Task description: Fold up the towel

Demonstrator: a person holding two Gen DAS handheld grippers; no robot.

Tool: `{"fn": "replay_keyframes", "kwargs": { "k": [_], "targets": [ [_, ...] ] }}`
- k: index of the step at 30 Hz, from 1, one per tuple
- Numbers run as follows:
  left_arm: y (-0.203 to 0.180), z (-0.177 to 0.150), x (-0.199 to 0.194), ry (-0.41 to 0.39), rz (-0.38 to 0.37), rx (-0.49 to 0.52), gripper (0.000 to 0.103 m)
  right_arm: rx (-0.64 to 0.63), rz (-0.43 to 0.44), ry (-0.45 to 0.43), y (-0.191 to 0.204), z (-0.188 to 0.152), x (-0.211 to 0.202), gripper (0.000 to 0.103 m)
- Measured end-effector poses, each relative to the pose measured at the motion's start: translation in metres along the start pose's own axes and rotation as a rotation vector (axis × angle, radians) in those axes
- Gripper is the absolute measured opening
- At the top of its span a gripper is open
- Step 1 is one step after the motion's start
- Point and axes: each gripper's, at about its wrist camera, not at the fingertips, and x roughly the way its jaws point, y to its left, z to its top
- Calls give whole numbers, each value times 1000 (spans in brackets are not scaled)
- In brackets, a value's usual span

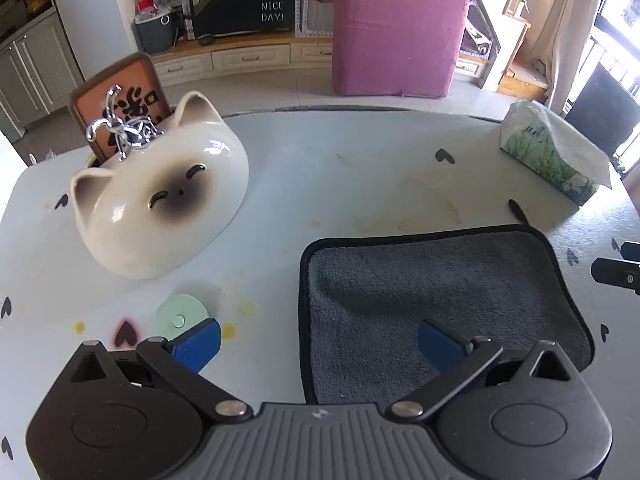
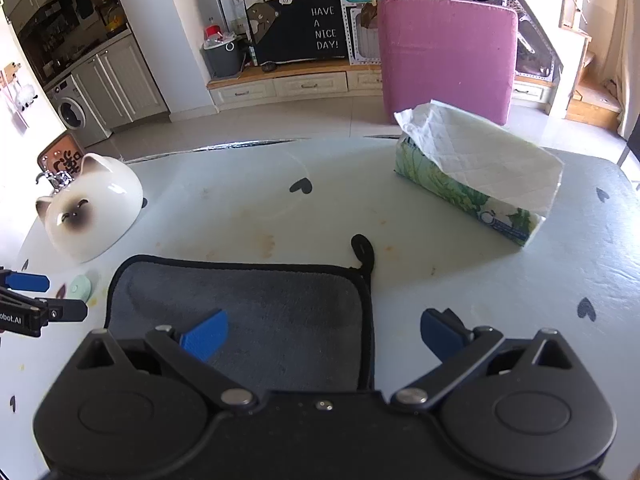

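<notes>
We logged a grey towel (image 1: 440, 300) lying flat on the white table (image 1: 320, 184), between the cat-shaped bowl (image 1: 160, 208) and the tissue box (image 2: 472, 188). Left gripper (image 1: 320, 340): spread wide, straddling the towel's left edge, grasping nothing. Right gripper (image 2: 324, 336): likewise released, straddling the right edge.

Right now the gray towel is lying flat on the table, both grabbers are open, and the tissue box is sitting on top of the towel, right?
Not quite. The tissue box sits on the bare table, apart from the gray towel, as the right wrist view shows. The rest holds: the towel lies flat, and the left gripper and right gripper are both open.
</notes>
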Motion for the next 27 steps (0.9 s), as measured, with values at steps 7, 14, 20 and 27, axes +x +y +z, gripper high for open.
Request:
{"fn": "replay_keyframes", "kwargs": {
  "k": [7, 14, 20, 27],
  "targets": [
    [-14, -9, -29, -44, -14, 4, 103, 6, -6, -35, 3, -9, -30, 103],
    [-25, -21, -54, -77, -1, 5, 103, 2, -3, -80, 8, -18, -60, 103],
    [-34, -32, -78, -107, 9, -2, 103, -5, 1, -112, 10, -27, -85, 103],
    [-50, -57, -111, -160, -1, 13, 103, -25, 10, -165, 14, -46, -120, 103]
  ]
}}
